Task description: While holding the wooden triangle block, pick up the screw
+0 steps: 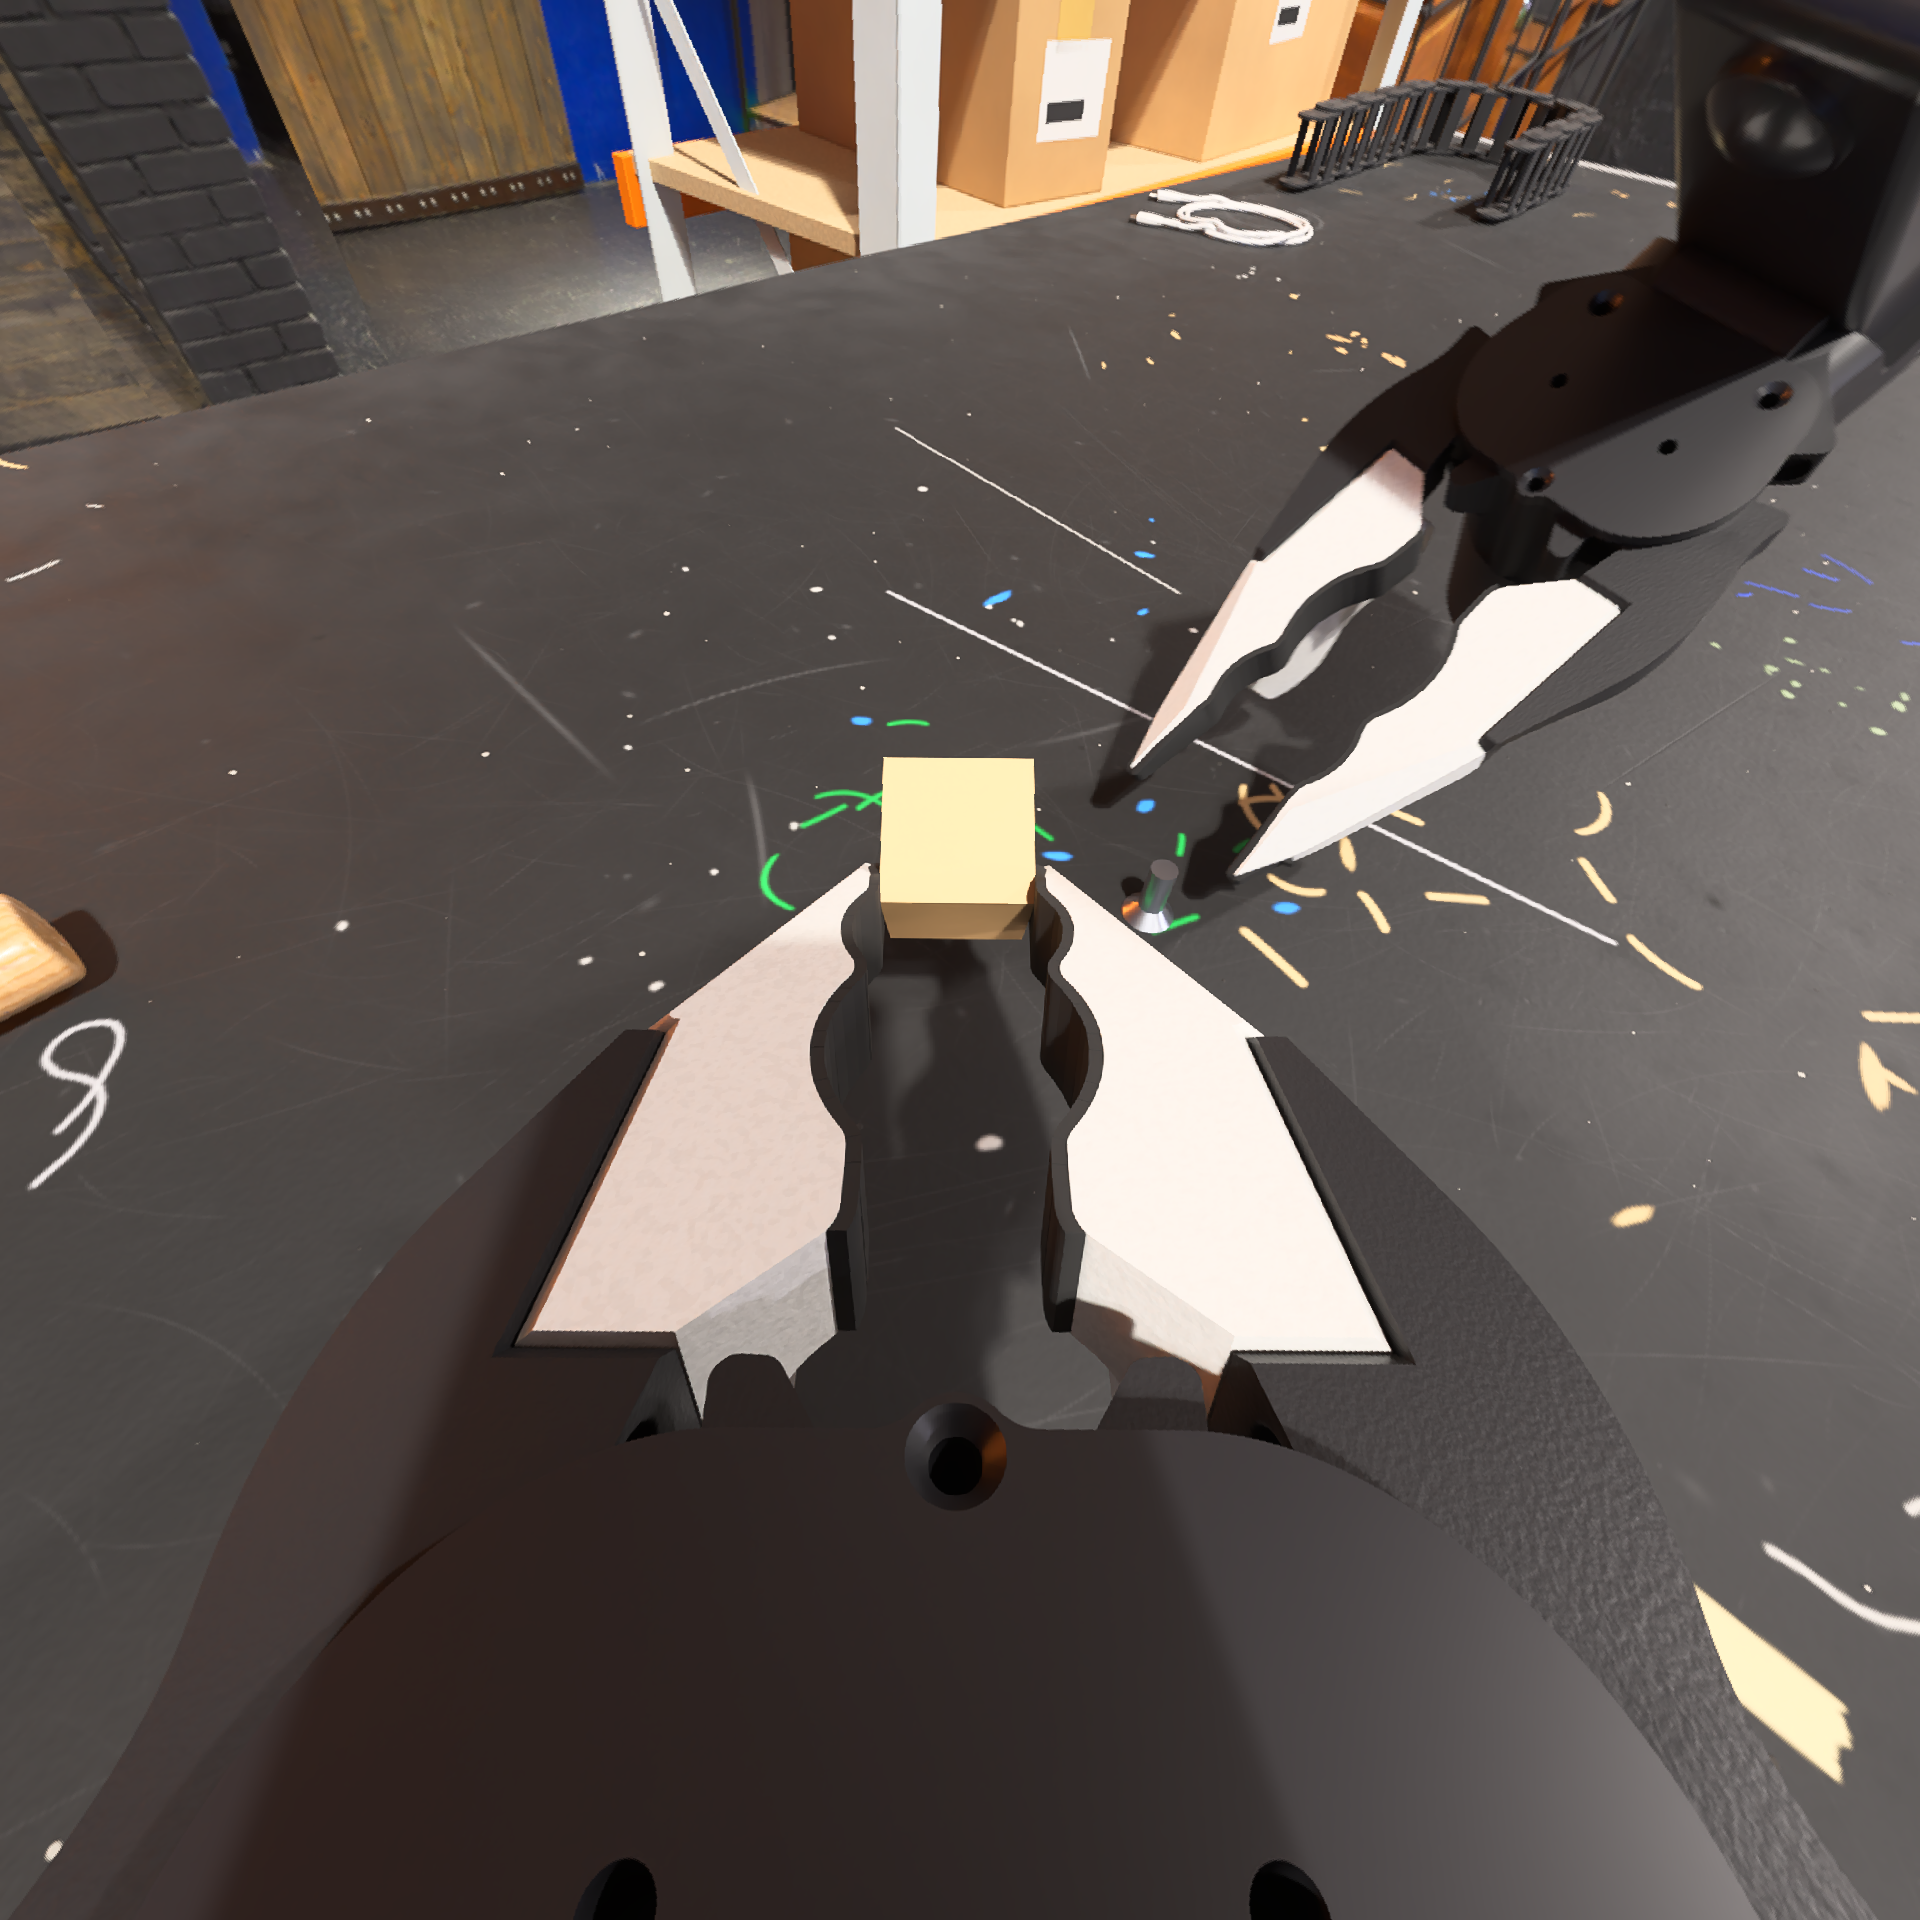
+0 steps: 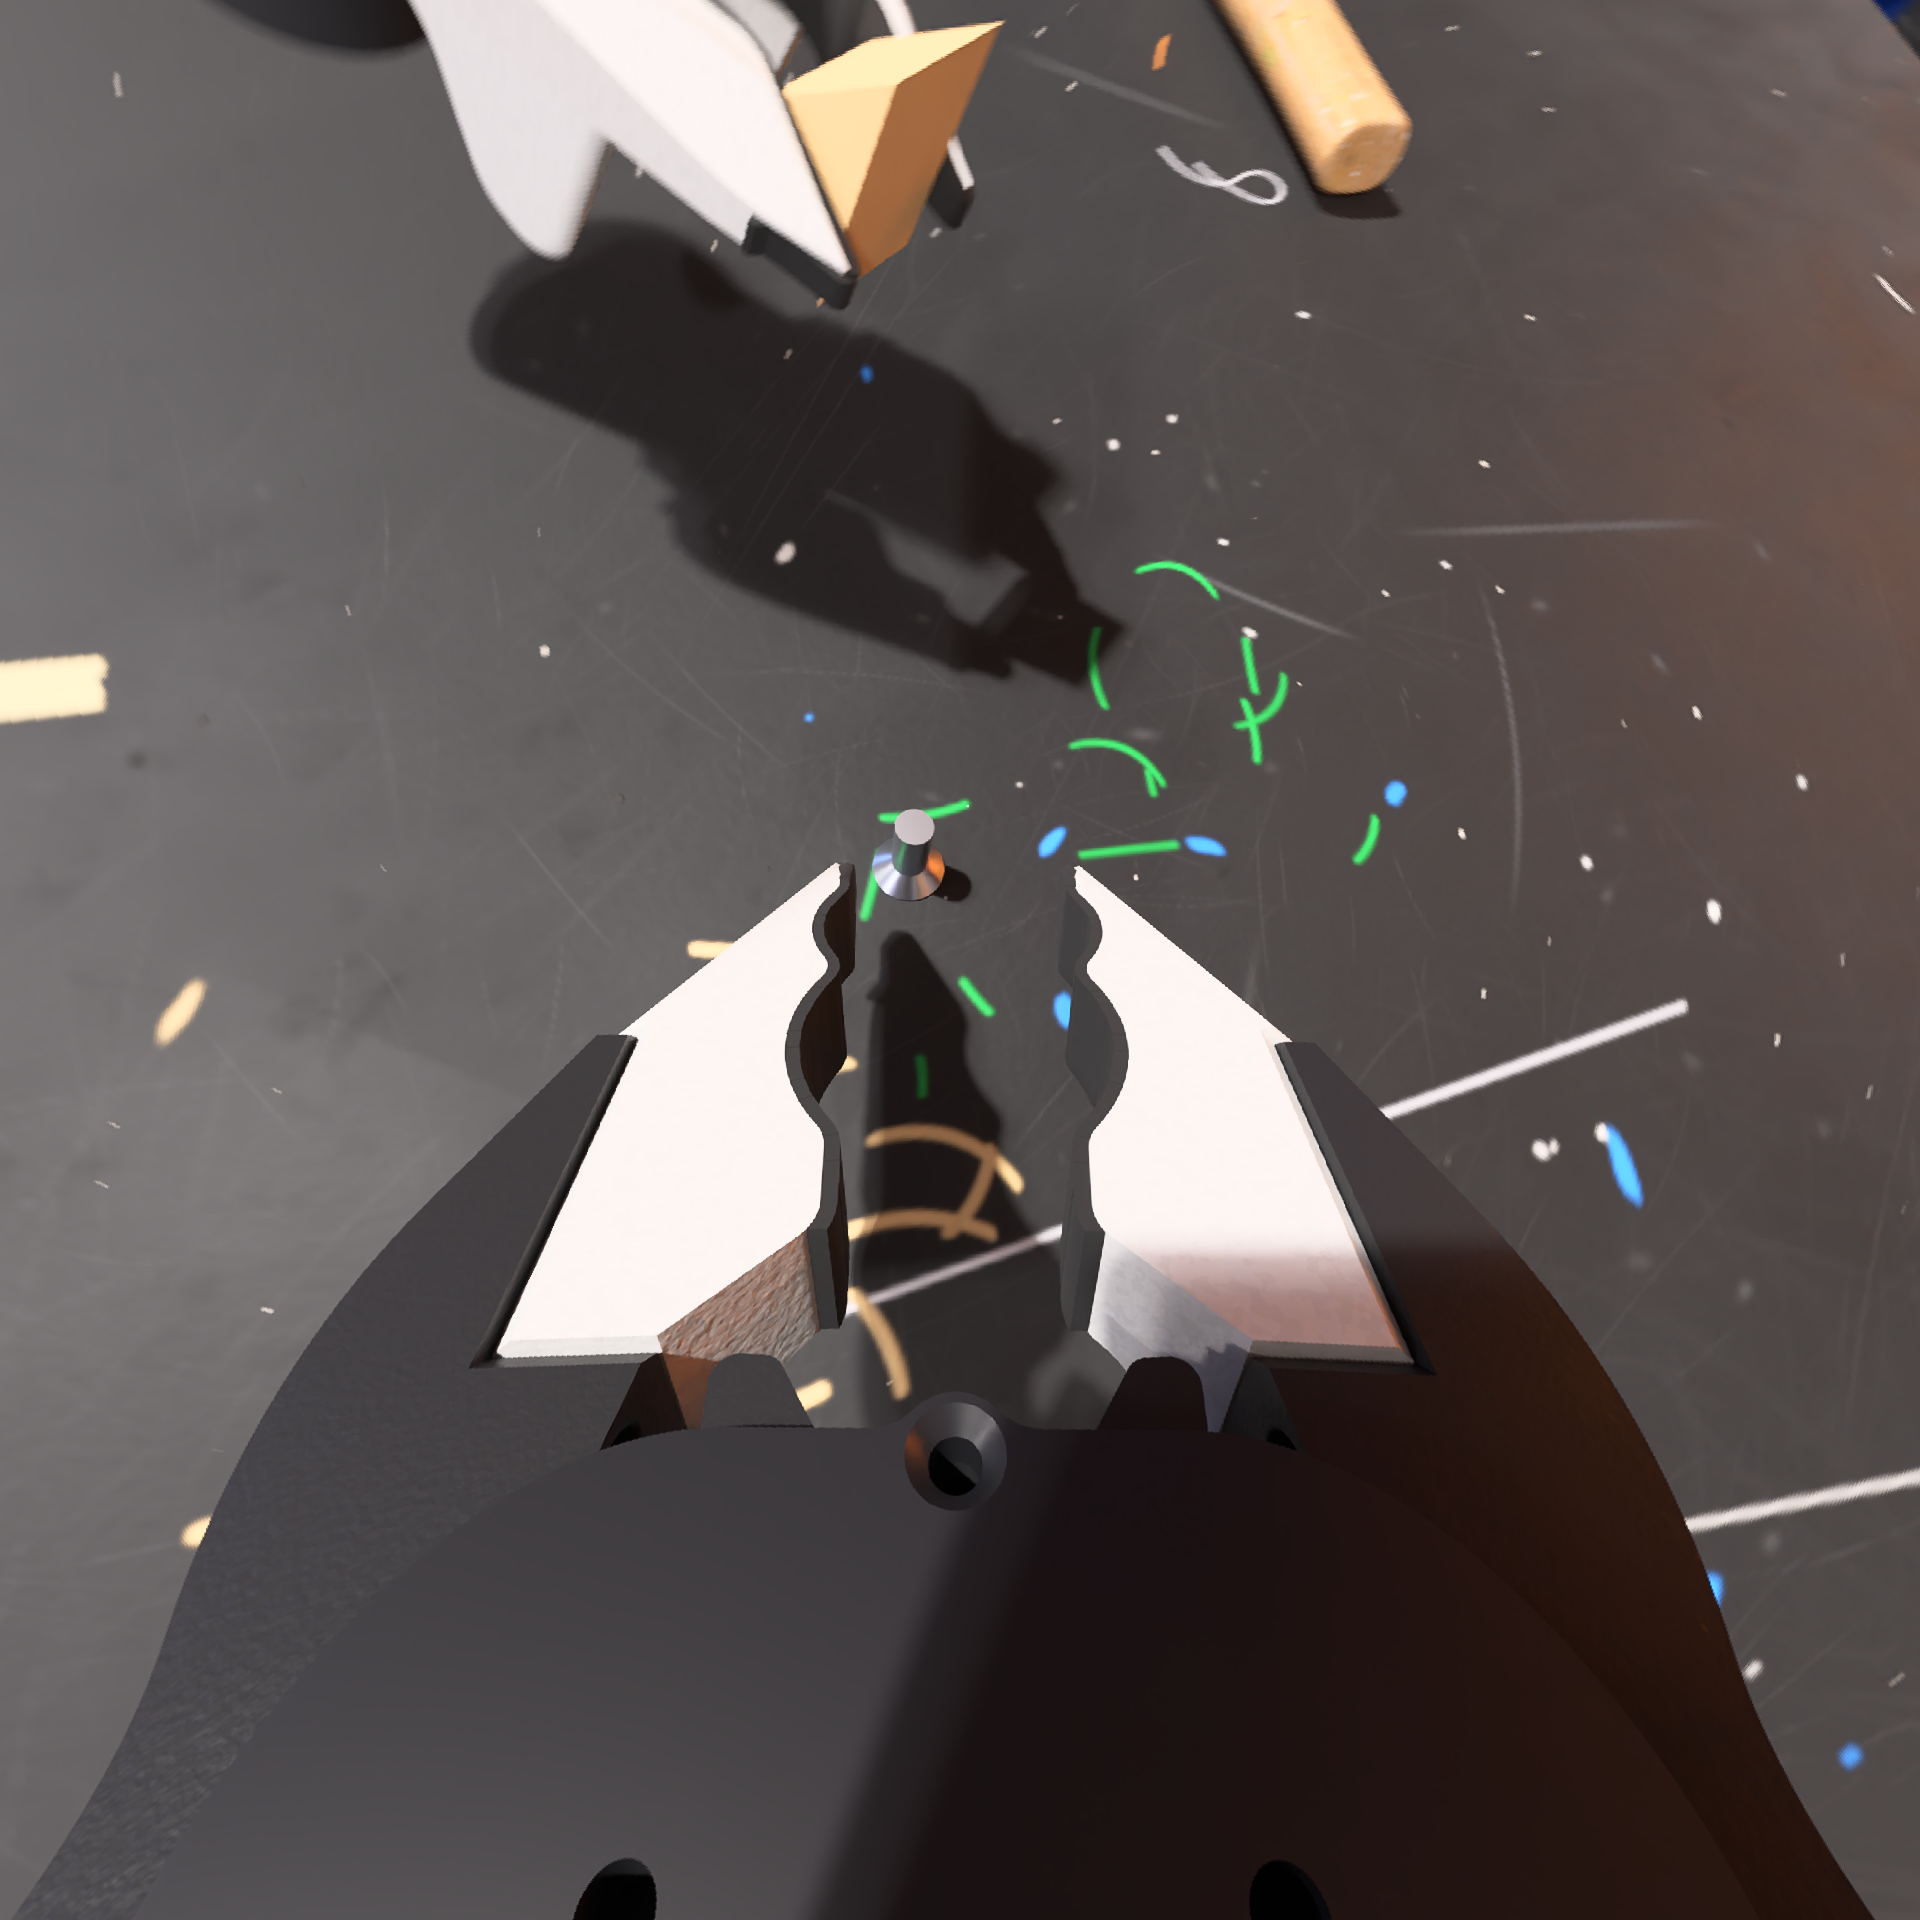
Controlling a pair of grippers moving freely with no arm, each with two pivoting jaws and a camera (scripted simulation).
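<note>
on the table | screw upright, head down | right gripper spread | left gripper pinching wooden triangle block

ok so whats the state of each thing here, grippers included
left gripper: shut on the wooden triangle block, held above the table
wooden triangle block: clamped at the fingertips, off the table
right gripper: open, empty, tips low by the screw
screw: standing head down on the table, not gripped, just ahead of the right gripper's tips
wooden cylinder: lying on its side
white cable: coiled, lying flat
</note>
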